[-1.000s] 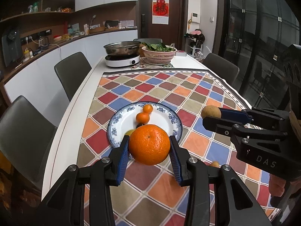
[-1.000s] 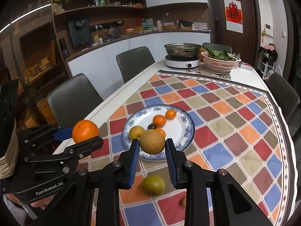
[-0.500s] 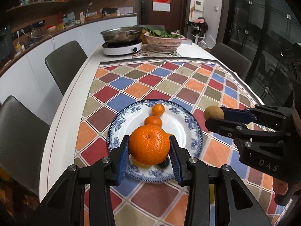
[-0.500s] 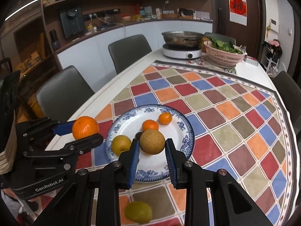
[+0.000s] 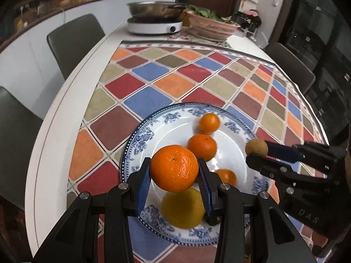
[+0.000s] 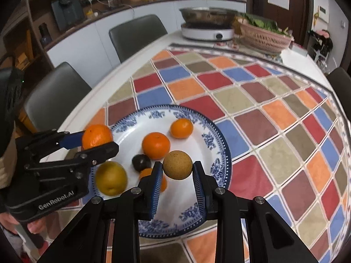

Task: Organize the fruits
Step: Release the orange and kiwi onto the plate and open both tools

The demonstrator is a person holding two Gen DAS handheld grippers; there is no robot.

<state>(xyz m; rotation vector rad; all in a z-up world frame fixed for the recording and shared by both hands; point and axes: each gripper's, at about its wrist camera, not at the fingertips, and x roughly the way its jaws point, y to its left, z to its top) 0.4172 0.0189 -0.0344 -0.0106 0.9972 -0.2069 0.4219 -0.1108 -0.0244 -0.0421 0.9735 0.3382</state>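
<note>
My left gripper (image 5: 174,174) is shut on a large orange (image 5: 174,167) and holds it over the near part of the blue-and-white plate (image 5: 140,140). My right gripper (image 6: 177,168) is shut on a small brown round fruit (image 6: 177,164) over the plate's (image 6: 219,135) right side. On the plate lie two small tangerines (image 6: 181,128) (image 6: 156,145), a third tangerine (image 5: 226,176) partly hidden, a yellow pear (image 6: 111,181) and a dark small fruit (image 6: 141,162). Each gripper shows in the other's view: the right one (image 5: 256,151), the left one (image 6: 97,137).
The plate sits on a chequered tablecloth (image 5: 175,83) on a white table. At the far end stand a hotpot cooker with a steel pan (image 5: 154,20) and a pink basket of greens (image 5: 211,27). Dark chairs (image 5: 74,41) line the left and right edges.
Both grippers have moved forward and down over the plate with their fruits still held. The plate now fills the near view and the loose pear on the cloth is out of sight.
</note>
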